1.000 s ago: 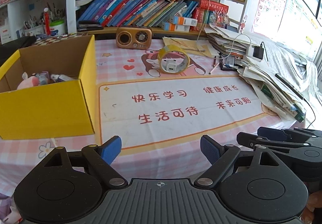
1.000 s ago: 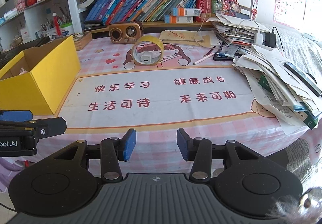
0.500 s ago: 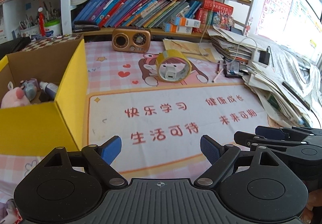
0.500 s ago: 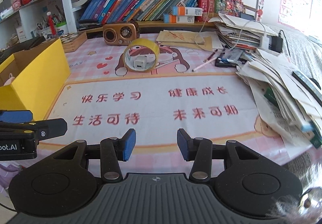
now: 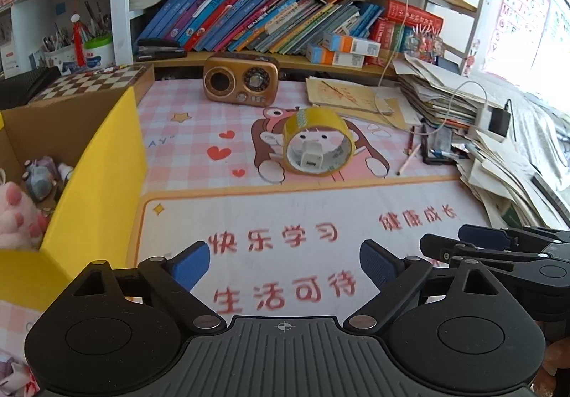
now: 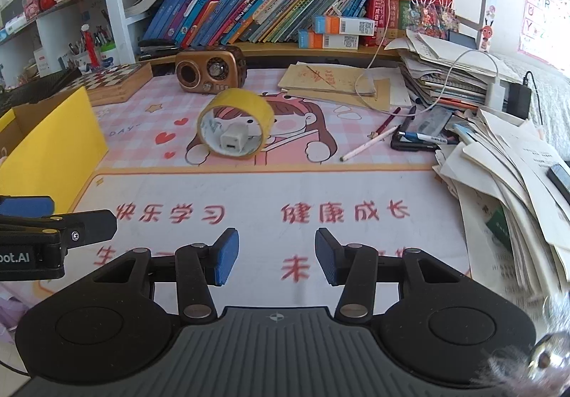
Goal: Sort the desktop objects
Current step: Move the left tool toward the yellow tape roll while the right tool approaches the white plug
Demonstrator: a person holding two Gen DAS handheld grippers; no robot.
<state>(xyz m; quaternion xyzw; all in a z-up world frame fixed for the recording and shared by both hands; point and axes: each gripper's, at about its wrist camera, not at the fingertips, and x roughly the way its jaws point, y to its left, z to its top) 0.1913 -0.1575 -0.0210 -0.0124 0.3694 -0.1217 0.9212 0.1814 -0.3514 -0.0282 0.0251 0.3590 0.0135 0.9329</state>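
Tape roll (image 5: 318, 141) on its edge with a white charger block (image 5: 311, 157) inside, mid-mat, right of the yellow box (image 5: 96, 183) — closer than 1 second ago, so you're approaching. Left gripper (image 5: 284, 263) wide, opening, empty. Right gripper (image 6: 273, 256) narrower, opening, empty — both angled down.

Ahead of your tongs, the tape (image 5: 318, 142) stands on the table (image 5: 199, 133) with a charger (image 5: 310, 157) inside; box (image 5: 96, 190) left, papers (image 5: 506, 176) right.
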